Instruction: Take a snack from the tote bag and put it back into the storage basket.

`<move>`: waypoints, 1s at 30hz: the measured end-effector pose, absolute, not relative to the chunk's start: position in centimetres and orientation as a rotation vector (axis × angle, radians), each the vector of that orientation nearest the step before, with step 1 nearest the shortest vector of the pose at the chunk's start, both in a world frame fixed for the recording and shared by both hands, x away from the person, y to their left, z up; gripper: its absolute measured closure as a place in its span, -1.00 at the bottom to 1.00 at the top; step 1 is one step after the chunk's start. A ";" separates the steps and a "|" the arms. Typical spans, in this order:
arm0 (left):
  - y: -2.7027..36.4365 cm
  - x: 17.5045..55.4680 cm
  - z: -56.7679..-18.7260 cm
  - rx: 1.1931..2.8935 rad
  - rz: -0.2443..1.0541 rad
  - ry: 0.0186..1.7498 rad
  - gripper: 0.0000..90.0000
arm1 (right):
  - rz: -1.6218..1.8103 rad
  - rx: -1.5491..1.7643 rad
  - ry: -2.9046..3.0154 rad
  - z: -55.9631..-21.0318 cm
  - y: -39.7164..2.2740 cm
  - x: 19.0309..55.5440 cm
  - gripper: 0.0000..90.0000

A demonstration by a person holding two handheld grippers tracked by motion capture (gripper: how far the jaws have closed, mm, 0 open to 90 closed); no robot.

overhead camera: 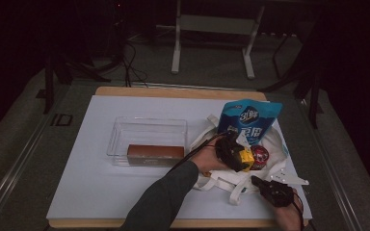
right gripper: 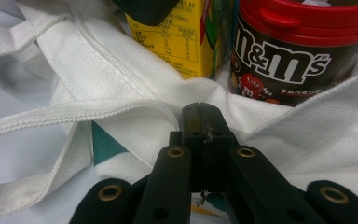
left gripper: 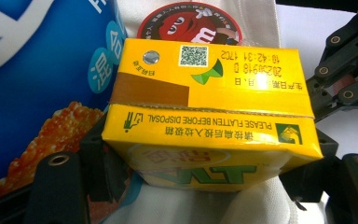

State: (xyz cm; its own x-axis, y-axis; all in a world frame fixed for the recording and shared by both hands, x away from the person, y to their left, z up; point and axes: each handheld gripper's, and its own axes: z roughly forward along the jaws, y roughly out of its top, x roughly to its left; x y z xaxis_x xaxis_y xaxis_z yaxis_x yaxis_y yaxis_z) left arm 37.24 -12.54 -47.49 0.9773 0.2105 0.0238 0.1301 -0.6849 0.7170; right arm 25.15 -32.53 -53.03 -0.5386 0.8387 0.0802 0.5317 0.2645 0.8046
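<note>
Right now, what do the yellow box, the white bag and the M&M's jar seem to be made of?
Yellow box: coated carton board, slightly glossy, going by its folded seams and foil straw hole. White bag: woven cloth, matte, probably cotton canvas, with visible stitching. M&M's jar: likely plastic, with a shiny red snap lid and a printed label.

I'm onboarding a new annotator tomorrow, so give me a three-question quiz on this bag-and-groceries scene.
1. True or false: the left gripper has its jaws around the yellow drink carton.
2. Which thing stands right beside the carton in the white tote bag?
A. the M&M's tub
B. the brown box
C. a green bottle
3. Fill in: the right gripper has its jaws ____ on an edge of the bag's cloth.

Key
1. True; a jaw stands at each side of the carton.
2. A; the brown box lies in the clear tray.
3. Shut.
</note>
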 end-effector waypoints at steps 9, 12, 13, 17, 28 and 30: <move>-12.6 37.1 -47.4 2.336 0.142 0.262 -0.36 | 1.169 1.247 2.181 -53.0 -32.6 25.2 1.00; -12.6 37.0 -47.3 2.337 0.147 0.268 -0.36 | 1.169 1.247 2.180 -53.0 -32.6 25.2 1.00; -12.6 37.1 -47.3 2.341 0.150 0.265 -0.36 | 1.169 1.247 2.180 -53.0 -32.6 25.2 1.00; -12.7 37.0 -47.3 2.340 0.153 0.273 -0.36 | 1.169 1.247 2.180 -53.0 -32.6 25.2 1.00; -12.5 36.9 -46.9 2.317 0.157 0.292 -0.36 | 1.171 1.247 2.180 -53.0 -32.6 25.2 1.00; -12.4 36.9 -46.7 2.305 0.156 0.296 -0.36 | 1.171 1.249 2.179 -53.0 -32.5 25.2 1.00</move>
State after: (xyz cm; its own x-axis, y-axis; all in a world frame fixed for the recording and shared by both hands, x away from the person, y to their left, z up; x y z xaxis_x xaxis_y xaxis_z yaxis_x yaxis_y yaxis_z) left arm 36.91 -12.36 -46.67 0.9651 0.2610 0.0198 0.1635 -0.6603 0.7330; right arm 25.15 -32.55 -53.03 -0.5397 0.8377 0.0833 0.5320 0.2626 0.8050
